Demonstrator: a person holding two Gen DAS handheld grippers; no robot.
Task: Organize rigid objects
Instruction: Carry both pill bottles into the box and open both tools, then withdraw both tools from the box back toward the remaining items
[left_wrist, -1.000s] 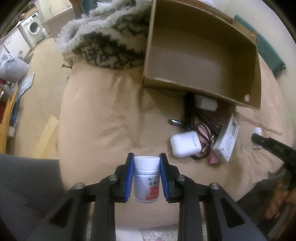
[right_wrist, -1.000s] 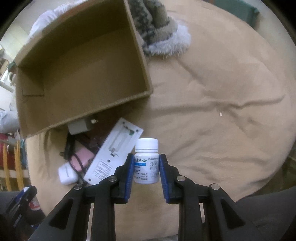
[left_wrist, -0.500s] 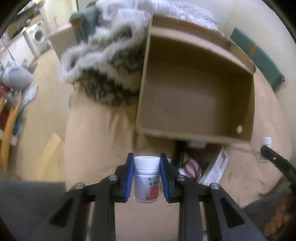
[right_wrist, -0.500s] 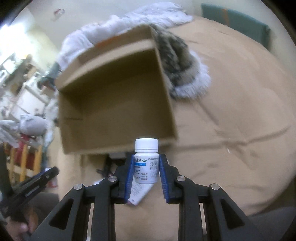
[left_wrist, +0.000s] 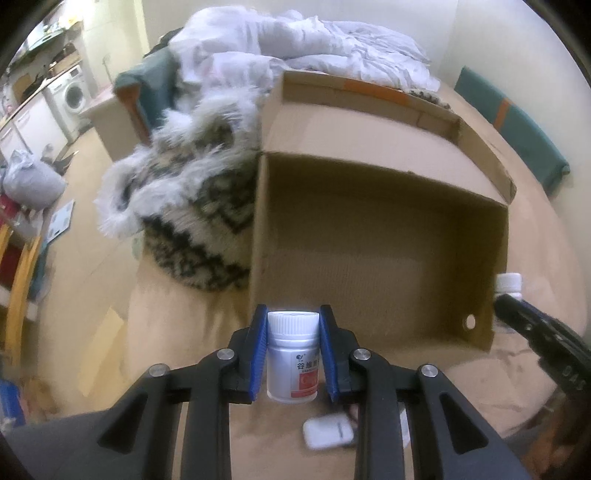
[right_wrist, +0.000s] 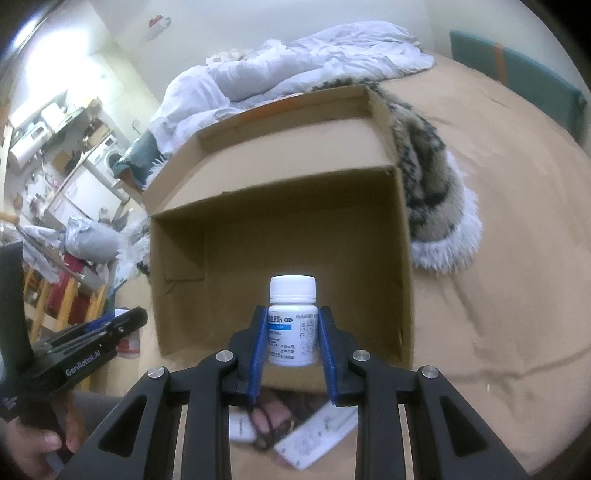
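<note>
A bed (left_wrist: 546, 229) covered in a tan sheet carries everything here. Its largest load is an open cardboard box (left_wrist: 376, 236), which serves as the landmark; the box is empty inside, with a small round hole low in one wall. Behind the box lies a rumpled white duvet (left_wrist: 332, 48), and against the box's side rests a fluffy blanket with a dark pattern and pale fringe (left_wrist: 184, 199). A teal cushion with an orange stripe (left_wrist: 513, 125) sits well beyond the box, at the bed's far edge.

The left gripper (left_wrist: 293, 352) hangs over the sheet just in front of the box's near wall, jaws clenched on a white pill bottle with a red label (left_wrist: 291, 360), upright, cap toward the box. The right gripper (right_wrist: 293, 341) is poised at the box's near rim, jaws grasping a white pill bottle with a blue label (right_wrist: 293, 321), also upright, its cap seen against the box's interior. In the right wrist view a hand (right_wrist: 33, 450) holds the left gripper's handle, to the left of the box.

On the sheet in front of the box lie a white earbud case (left_wrist: 328, 432), a flat white printed packet (right_wrist: 317, 439), and something pink with dark loops (right_wrist: 271, 417), too blurred to name.
</note>
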